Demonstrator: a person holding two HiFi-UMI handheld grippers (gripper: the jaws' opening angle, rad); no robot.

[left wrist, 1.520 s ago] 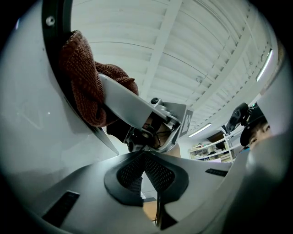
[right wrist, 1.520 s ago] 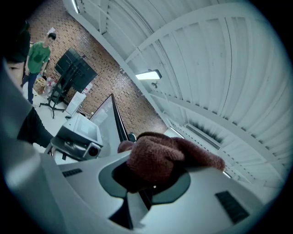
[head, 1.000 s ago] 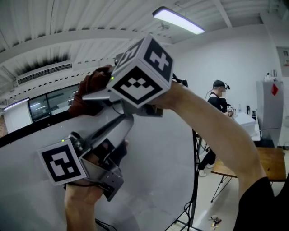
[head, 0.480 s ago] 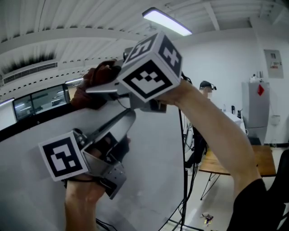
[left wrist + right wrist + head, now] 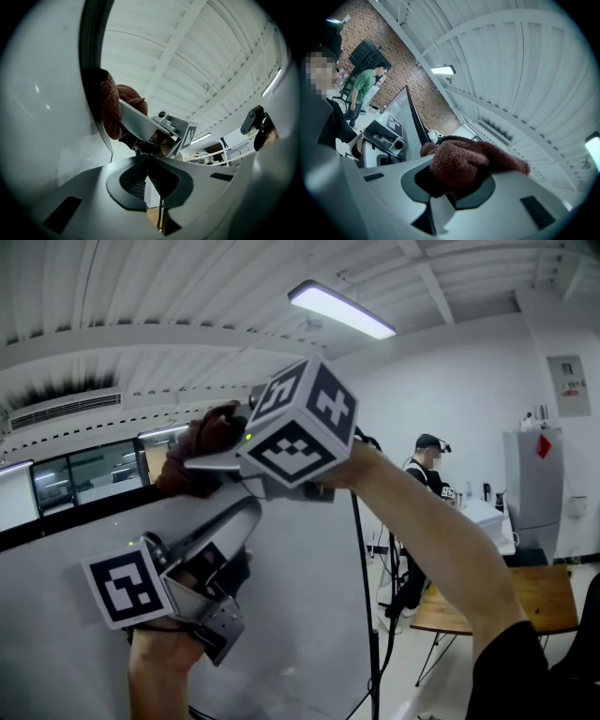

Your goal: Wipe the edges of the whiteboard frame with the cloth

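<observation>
In the head view, the brown cloth (image 5: 206,442) is pressed by the right gripper (image 5: 194,465) onto the dark top edge of the whiteboard frame (image 5: 75,512), with the left gripper (image 5: 246,512) raised just below it. In the left gripper view, its jaws are seen closed together on nothing, with the cloth draped over the frame edge. In the right gripper view, the cloth is clamped between the jaws.

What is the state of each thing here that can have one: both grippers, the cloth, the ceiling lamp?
Right gripper: shut on the cloth.
Left gripper: shut, nothing between its jaws.
Cloth: bunched, lying against the frame.
Lamp: lit.
</observation>
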